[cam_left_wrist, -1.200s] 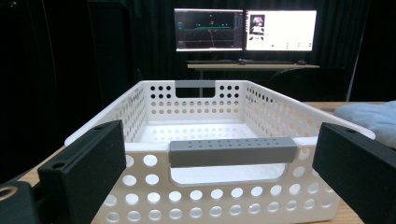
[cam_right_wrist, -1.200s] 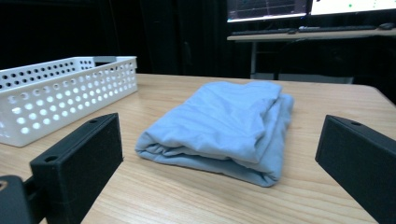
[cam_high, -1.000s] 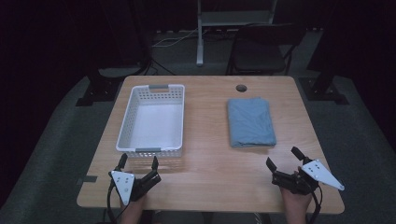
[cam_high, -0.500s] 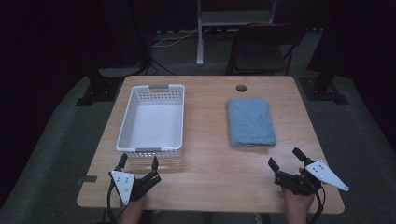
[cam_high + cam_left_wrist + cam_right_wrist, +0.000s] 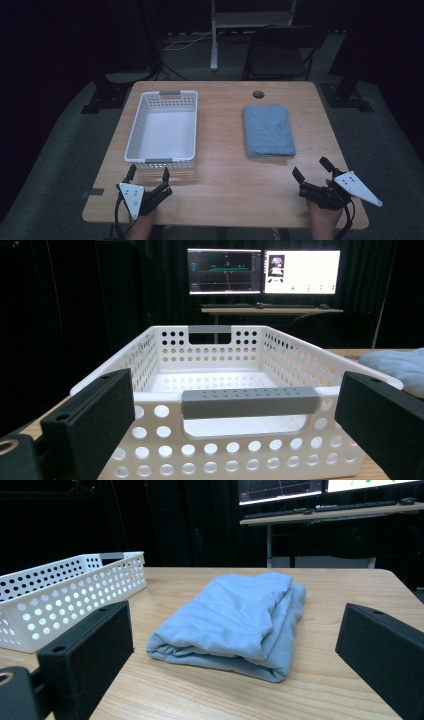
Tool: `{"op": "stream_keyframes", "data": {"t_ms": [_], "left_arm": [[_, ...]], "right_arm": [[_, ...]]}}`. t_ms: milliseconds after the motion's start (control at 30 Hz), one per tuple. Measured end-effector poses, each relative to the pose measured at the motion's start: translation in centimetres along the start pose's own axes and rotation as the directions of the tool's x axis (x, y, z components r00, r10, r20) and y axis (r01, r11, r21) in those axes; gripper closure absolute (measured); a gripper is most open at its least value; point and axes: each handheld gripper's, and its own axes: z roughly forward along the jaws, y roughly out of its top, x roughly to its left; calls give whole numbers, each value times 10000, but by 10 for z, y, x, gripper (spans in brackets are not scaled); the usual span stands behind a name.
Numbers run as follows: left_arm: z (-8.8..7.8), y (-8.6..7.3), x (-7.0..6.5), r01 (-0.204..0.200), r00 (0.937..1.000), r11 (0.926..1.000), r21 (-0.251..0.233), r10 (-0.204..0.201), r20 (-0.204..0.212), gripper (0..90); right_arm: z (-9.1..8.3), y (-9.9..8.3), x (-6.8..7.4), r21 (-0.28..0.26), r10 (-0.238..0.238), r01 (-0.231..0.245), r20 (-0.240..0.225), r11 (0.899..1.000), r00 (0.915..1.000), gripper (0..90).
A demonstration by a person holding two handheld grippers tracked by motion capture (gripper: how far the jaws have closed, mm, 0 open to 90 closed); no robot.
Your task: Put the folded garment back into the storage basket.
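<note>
A white perforated basket [image 5: 137, 130] with grey handles stands empty on the left half of the wooden table [image 5: 220, 165]. A folded light-blue cloth [image 5: 268, 130] lies flat on the right half. My left gripper [image 5: 148, 173] rests open near the front edge, just short of the basket's near handle [image 5: 250, 402]. My right gripper [image 5: 312, 168] is open near the front right corner, a little in front of the cloth [image 5: 235, 615]. Nothing sits between either pair of jaws. The basket [image 5: 60, 597] appears left of the cloth in the right gripper view.
A small round hole [image 5: 258, 94] sits in the table's back edge. A dark chair [image 5: 280, 55] and a desk post [image 5: 214, 35] stand behind the table. Two lit monitors [image 5: 262, 271] are on a far desk. Bare wood lies between basket and cloth.
My right gripper has drifted slightly right and toward the front edge. The left gripper, the basket and the cloth have stayed put.
</note>
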Motion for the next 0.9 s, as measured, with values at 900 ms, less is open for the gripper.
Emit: {"op": "stream_keyframes", "data": {"t_ms": [900], "left_arm": [[0,0,0,3,10000,10000,13,-3,-18,36]], "right_arm": [[-2,31,-2,-147,-458,465,444,9988,9980,17]]}}
